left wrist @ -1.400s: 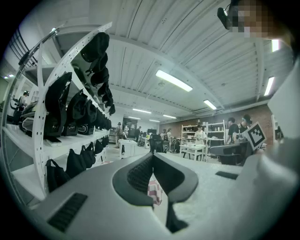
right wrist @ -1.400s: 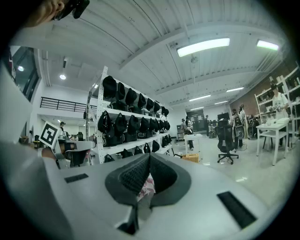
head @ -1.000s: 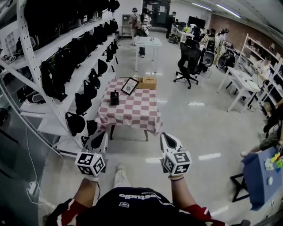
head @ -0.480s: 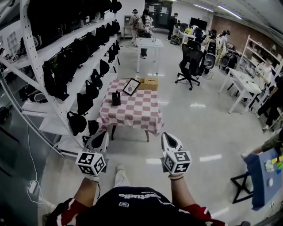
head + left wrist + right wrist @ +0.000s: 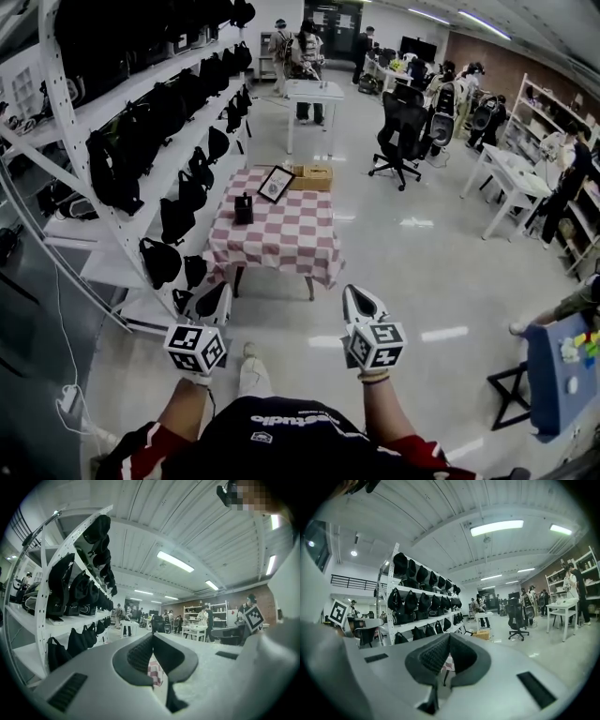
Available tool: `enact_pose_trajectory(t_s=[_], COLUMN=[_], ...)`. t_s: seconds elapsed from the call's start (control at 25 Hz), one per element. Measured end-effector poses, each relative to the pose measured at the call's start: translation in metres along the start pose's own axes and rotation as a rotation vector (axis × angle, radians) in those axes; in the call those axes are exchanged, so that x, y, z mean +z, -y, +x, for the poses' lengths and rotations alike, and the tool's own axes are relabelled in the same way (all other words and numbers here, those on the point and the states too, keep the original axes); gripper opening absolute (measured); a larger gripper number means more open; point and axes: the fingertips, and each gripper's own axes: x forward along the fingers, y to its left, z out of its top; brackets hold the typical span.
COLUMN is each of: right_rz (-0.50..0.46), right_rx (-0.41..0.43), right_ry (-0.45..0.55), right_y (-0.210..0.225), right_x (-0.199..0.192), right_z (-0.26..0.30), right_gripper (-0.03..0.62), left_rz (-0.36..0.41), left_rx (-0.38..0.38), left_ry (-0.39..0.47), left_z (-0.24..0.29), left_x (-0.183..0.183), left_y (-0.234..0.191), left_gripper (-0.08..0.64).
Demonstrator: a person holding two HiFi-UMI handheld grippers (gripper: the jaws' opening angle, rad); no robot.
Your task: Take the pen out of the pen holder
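step: approach | pen holder [image 5: 244, 208] well ahead on table [image 5: 281, 246] | pen: likely light, stiff, slim; pinch upper shaft | left gripper [image 5: 216, 289], right gripper [image 5: 355, 292]: closed, empty

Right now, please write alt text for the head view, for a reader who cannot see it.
A person holds the left gripper and right gripper, jaws shut and empty, short of a table with a checked cloth. On it stand a pen holder and a framed picture, a cardboard box at its far edge; shelves of black bags line the left.

Head view steeply down; gripper views level toward checkered table [image 5: 281, 242].
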Motion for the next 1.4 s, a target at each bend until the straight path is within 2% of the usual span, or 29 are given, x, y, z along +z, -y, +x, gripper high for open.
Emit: enact_pose_trajectory(t_s=[0.36, 0.8, 1.4], right_rz=[0.037, 0.033, 0.006], right_rx=[0.024, 0.028, 0.029], right_ry=[-0.025, -0.028, -0.004], right_y=[-0.006, -0.003, 0.009], right_x=[-0.012, -0.009, 0.013], right_z=[0.007, 0.019, 0.089], right_gripper=[0.000, 0.002, 0.002], left_rz=[-0.006, -0.003, -0.033], left_rx=[0.002, -0.022, -0.010], left_ry=[-0.018, -0.025, -0.015], left_z=[0.003, 0.022, 0.083], left_x=[-0.010, -0.009, -0.010], left_y=[-0.007, -0.010, -0.058], left_gripper=[0.006, 0.006, 0.006])
